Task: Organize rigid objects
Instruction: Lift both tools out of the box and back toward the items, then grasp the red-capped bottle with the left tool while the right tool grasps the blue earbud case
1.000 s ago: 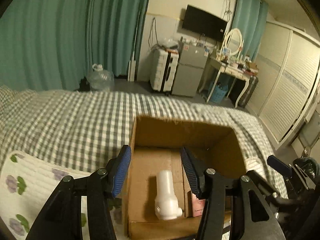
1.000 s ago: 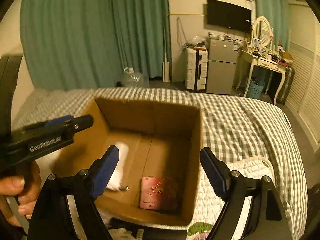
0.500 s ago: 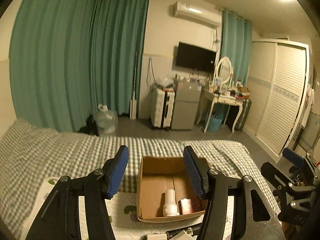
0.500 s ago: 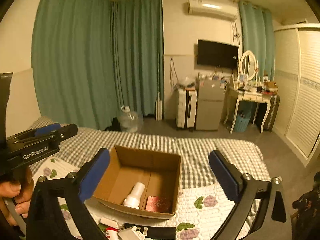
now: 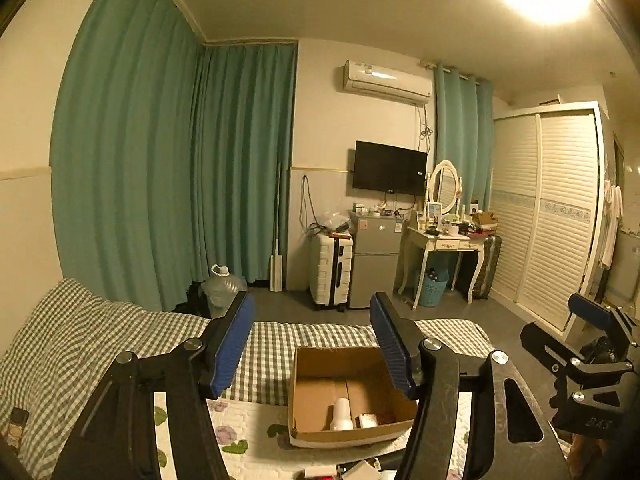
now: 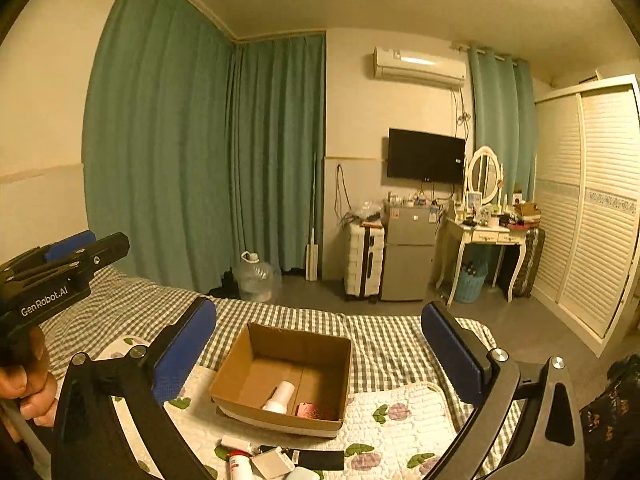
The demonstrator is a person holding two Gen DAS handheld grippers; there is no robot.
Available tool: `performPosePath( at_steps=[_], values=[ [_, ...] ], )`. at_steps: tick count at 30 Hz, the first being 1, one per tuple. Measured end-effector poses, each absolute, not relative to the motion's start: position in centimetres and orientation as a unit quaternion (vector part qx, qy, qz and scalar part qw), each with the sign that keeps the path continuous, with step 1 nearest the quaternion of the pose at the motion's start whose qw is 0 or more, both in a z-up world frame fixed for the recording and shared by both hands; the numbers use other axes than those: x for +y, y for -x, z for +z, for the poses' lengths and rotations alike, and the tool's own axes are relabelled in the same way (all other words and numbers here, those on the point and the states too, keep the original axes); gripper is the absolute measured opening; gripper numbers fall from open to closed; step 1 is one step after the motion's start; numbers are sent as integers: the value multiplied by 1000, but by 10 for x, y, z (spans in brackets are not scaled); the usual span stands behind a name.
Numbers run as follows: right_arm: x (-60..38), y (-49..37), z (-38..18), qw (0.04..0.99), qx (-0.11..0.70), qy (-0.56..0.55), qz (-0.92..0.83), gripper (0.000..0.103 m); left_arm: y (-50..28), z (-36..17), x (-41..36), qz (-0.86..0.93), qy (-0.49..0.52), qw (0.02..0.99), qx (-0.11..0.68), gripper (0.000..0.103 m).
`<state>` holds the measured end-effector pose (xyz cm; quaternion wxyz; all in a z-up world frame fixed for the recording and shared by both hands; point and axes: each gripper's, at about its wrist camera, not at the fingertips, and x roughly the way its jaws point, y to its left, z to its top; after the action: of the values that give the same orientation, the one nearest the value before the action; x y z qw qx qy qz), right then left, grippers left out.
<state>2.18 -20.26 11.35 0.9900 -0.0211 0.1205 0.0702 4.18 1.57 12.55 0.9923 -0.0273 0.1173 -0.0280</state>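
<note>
Both tools high over bed. Left tool [image 5: 312, 344] empty, jaws opening; right tool [image 6: 320, 348] empty, wide. Open brown cardboard box [image 6: 240, 364] w/ white plastic bottle [image 6: 280, 396] lies below, ahead. Loose items [image 6: 276, 462] near edge, nearer right tool.

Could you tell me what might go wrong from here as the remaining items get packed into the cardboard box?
The small items sit bunched at the quilt's near edge, so grabbing one could nudge its neighbours off the bed. The white bottle and pink item already fill the cardboard box's near end, so a drop there may land on them.
</note>
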Motion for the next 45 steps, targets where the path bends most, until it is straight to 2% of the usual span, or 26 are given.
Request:
performPosePath(
  at_steps=[9, 21, 36, 45],
  values=[
    [-207, 23, 114, 993, 99, 25, 59, 103, -26, 112, -4, -37, 24, 988, 148, 63],
    [-205, 16, 62, 988, 144, 44, 45, 103, -34, 54, -13, -22, 30, 981, 191, 63],
    [-224, -56, -53, 965, 258, 28, 40, 103, -108, -79, -16, 1, 40, 941, 336, 63],
    [-224, -87, -121, 945, 323, 25, 47, 103, -123, -138, -27, -2, 13, 921, 389, 63]
  ],
)
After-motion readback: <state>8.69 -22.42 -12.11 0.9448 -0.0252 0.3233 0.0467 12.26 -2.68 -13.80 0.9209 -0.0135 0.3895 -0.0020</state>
